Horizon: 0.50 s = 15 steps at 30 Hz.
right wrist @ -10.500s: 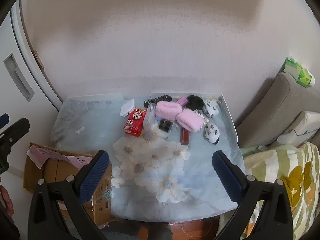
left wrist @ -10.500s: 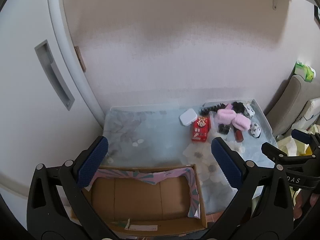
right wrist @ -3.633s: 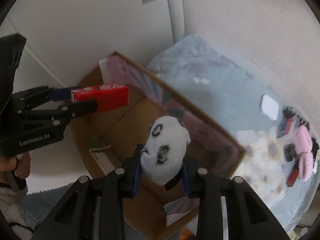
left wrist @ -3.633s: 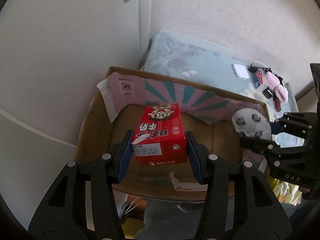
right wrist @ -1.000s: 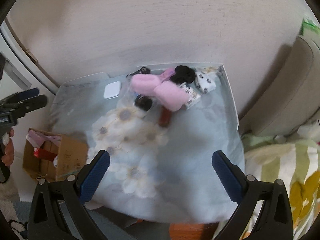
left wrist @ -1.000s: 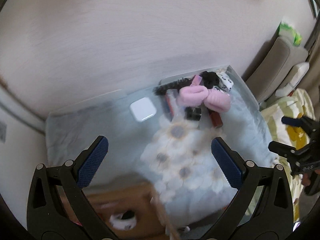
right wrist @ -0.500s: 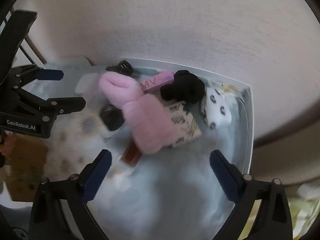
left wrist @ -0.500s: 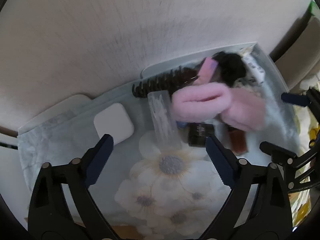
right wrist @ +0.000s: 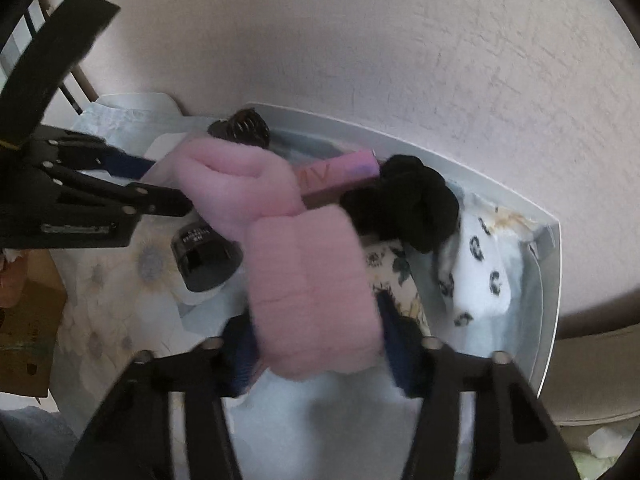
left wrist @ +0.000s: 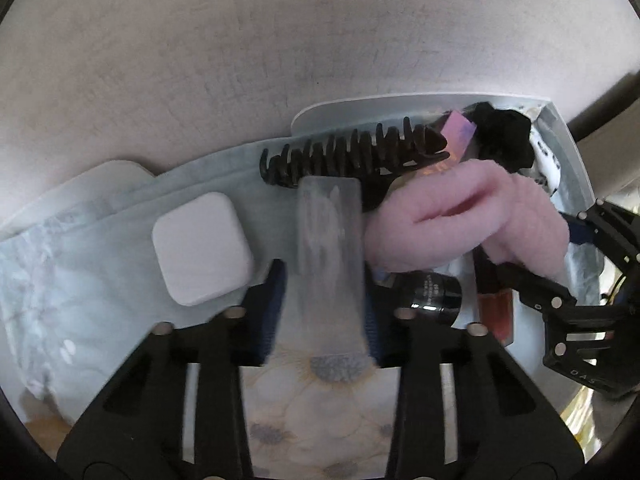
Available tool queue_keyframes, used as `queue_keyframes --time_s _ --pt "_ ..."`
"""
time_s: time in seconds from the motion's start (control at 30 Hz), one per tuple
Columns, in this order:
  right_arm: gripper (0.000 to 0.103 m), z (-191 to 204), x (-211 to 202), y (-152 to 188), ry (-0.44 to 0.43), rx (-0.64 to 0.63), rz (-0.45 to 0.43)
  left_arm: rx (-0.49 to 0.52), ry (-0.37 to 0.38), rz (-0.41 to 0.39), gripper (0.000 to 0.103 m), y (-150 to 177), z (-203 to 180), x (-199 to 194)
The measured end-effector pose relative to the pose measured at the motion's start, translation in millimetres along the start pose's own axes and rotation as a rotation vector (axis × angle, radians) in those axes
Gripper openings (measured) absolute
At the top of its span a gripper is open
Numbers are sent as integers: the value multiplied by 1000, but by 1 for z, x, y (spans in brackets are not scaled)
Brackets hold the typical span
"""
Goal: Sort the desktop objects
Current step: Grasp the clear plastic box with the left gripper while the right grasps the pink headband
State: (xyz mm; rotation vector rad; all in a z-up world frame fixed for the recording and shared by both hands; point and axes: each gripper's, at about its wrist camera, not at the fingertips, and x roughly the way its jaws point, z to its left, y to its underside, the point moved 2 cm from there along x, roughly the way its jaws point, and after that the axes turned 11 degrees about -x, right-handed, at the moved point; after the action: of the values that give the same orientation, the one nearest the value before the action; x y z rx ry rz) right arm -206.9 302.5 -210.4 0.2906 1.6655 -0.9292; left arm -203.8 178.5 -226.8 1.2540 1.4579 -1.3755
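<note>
My left gripper (left wrist: 322, 308) is shut on a clear plastic case (left wrist: 330, 248) that lies on the flowered cloth (left wrist: 80, 312). My right gripper (right wrist: 316, 344) is shut on one end of a fluffy pink headband (right wrist: 308, 288), which also shows in the left wrist view (left wrist: 448, 220). Around them lie a white square box (left wrist: 202, 248), a dark claw hair clip (left wrist: 352, 156), a black jar (right wrist: 204, 252), a pink tube (right wrist: 340, 172), a black scrunchie (right wrist: 404, 204), a panda plush (right wrist: 476, 272) and a red-brown tube (left wrist: 494, 308).
The table's white rim (right wrist: 548, 264) meets the wall behind the pile. A cardboard box (right wrist: 24, 320) stands off the table's left edge. A grey cushion (right wrist: 592, 368) is to the right of the table.
Both grippers have moved down into the pile and closed: the left on the clear case, the right on the pink headband.
</note>
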Motion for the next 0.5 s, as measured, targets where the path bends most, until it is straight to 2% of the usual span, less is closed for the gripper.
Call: queue_keyframes --time_s 0.3,0.5 --pt "43 -8 -19 11 -51 94 -36 22 -13 -48 23 5 0 -34" --pt "43 -5 -44 12 -28 111 -48 -11 52 -47 23 15 8 -73"
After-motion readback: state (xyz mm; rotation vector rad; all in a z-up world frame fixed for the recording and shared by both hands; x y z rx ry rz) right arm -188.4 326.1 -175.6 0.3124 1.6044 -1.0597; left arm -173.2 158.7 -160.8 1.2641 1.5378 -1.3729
